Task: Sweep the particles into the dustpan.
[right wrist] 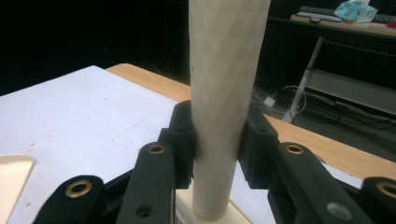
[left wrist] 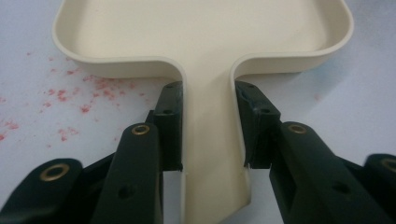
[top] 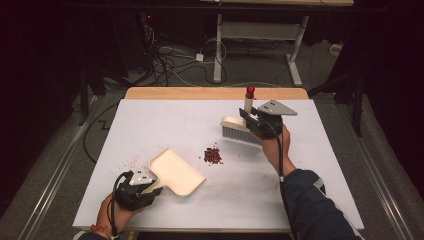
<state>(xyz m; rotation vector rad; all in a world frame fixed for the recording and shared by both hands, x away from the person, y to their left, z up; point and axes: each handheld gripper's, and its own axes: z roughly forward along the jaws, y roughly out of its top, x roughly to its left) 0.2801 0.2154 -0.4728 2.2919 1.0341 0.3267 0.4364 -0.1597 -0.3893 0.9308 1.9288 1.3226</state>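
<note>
A cream dustpan (top: 172, 170) lies flat on the white table, front left. My left gripper (top: 152, 187) is shut on its handle (left wrist: 210, 154), one pad on each side. A cream hand brush (top: 240, 127) with pale bristles and a red-tipped handle (top: 249, 92) hangs over the table right of centre. My right gripper (top: 252, 120) is shut on the brush's handle (right wrist: 222, 93), which stands upright between the pads. A small pile of dark red crumbs (top: 213, 155) lies between the dustpan and the brush.
Fine red specks (left wrist: 70, 98) dot the table left of the dustpan. A bare wooden strip (top: 215, 93) runs along the table's far edge. Beyond it stand a desk frame (top: 260, 35) and loose cables (top: 170, 60) on the floor.
</note>
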